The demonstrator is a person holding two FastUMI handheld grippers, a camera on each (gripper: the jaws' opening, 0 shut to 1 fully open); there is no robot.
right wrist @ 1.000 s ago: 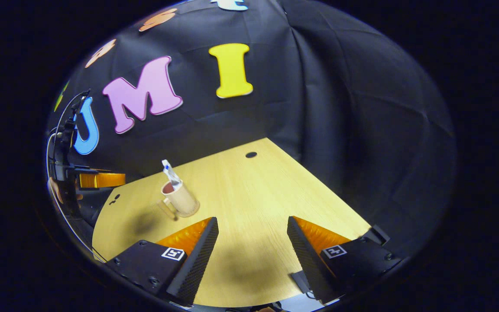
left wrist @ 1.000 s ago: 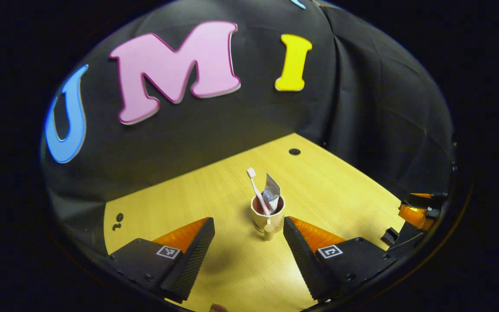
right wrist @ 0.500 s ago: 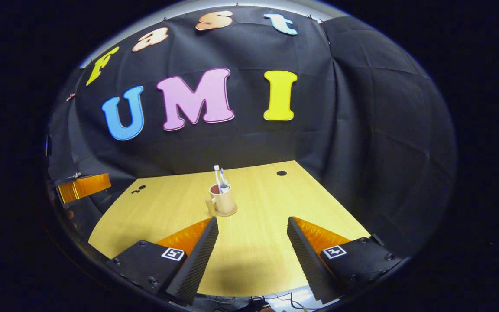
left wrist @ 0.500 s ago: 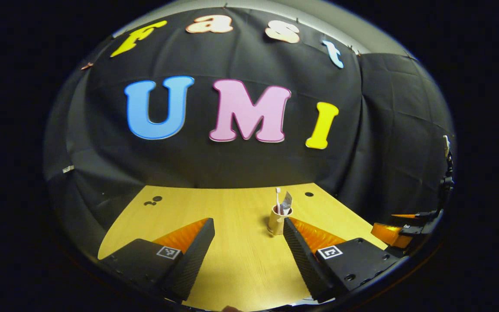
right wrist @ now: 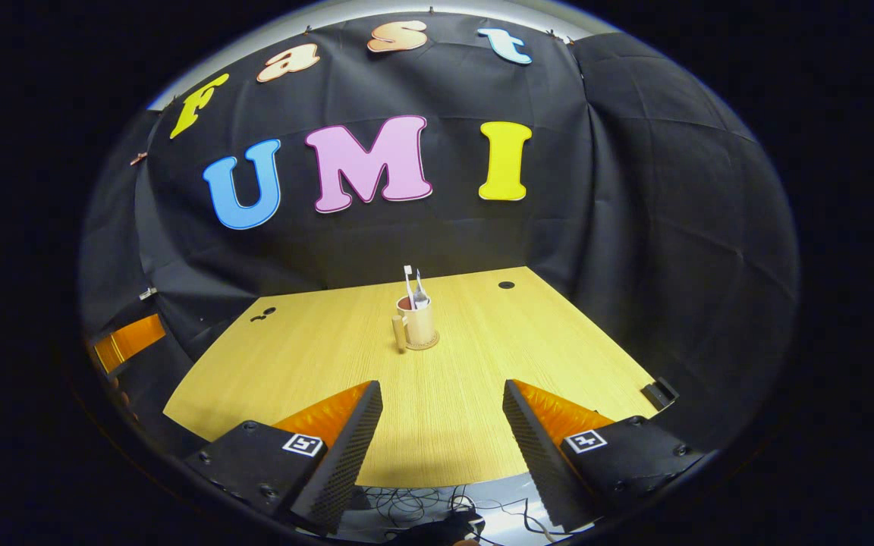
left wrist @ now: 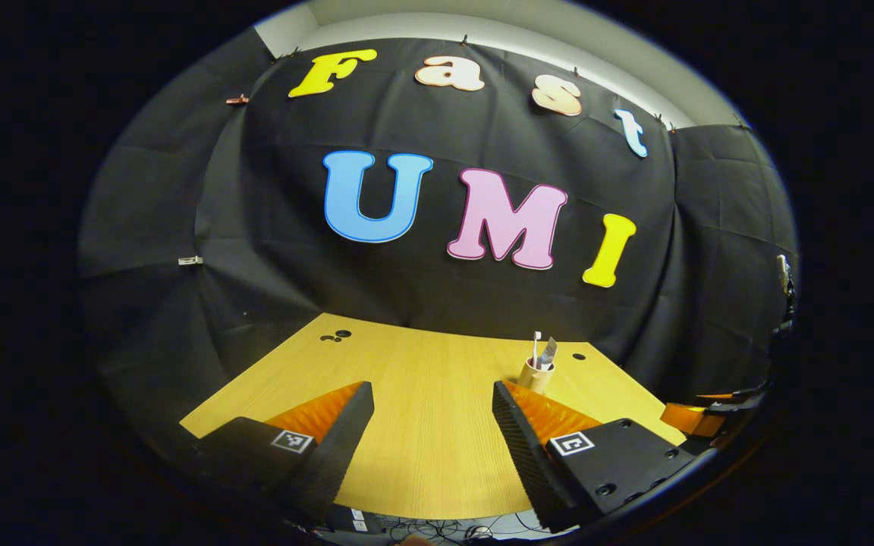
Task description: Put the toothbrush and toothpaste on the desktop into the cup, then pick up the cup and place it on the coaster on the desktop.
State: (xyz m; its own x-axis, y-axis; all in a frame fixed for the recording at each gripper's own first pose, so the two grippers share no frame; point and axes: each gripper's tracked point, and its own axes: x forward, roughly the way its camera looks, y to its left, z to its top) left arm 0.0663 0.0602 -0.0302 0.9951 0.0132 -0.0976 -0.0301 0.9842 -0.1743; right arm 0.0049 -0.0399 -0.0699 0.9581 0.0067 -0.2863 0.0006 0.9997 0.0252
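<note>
**Cup parked on coaster, both grippers backed off**

Pulled well away from the cup (right wrist: pixel 417 322) compared with a second ago, when it sat close between the left gripper's fingers. Now stands small in the middle of the right gripper view, upright on the wooden desktop (right wrist: pixel 308 371), with a thin round coaster (right wrist: pixel 426 346) showing under its base. Holds the toothbrush (right wrist: pixel 407 276) and the toothpaste (right wrist: pixel 421 289), both poking above the rim, handle turned to the left of frame. Appears in the left gripper view too, right of centre, just past the right-hand finger.

Left gripper (left wrist: pixel 431 390): jaws wide apart, nothing between them. Right gripper (right wrist: pixel 443 390): likewise spread and empty. Reads as release and retreat, so the task looks finished, though seating on the coaster is too small to check closely.

Around: a cable hole (right wrist: pixel 506 285) behind the cup, two small holes (right wrist: pixel 262 313) at centre left, loose cables (right wrist: pixel 422 504) below the near desk edge, a small black clip (right wrist: pixel 659 393) at lower right. Nothing blocking the cup.
</note>
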